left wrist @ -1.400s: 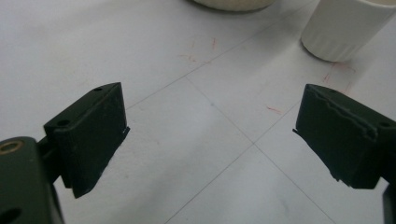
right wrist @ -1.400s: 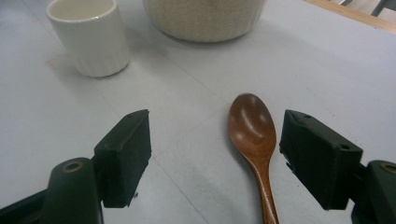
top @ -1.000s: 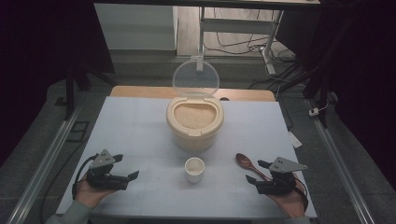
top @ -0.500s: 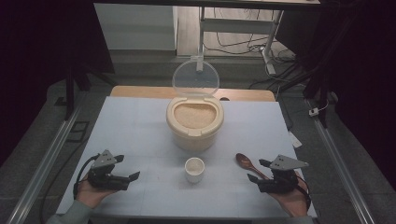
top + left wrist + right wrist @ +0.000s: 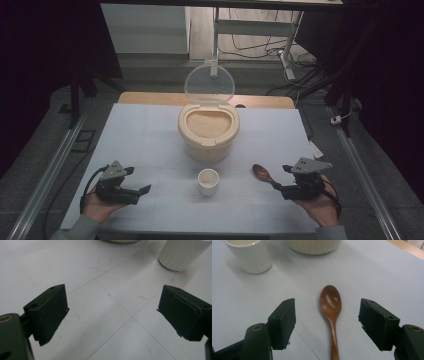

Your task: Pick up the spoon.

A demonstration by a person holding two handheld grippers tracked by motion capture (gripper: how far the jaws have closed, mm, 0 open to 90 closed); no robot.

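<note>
Biggest thing on your table (image 5: 150,135) is the cream rice container (image 5: 208,131) with its clear lid (image 5: 209,82) flipped up at the back, full of rice, so any sloppy swing near it could tip grains out or knock the lid. In front of it sits the small white cup (image 5: 208,181), light enough that a bump from either arm would likely send it sliding. Your left gripper (image 5: 136,185) rests wide open over bare table, nothing between the jaws, so it's no real worry for now. Your right gripper (image 5: 327,325) is the risky one: its jaws have just been closing a touch but stand wide, straddling the wooden spoon (image 5: 331,312), which lies flat on the table, bowl pointing toward the container. The pads aren't touching the thin handle, so if you pinch off-centre or too high, I'd guess it rolls or skids out.
</note>
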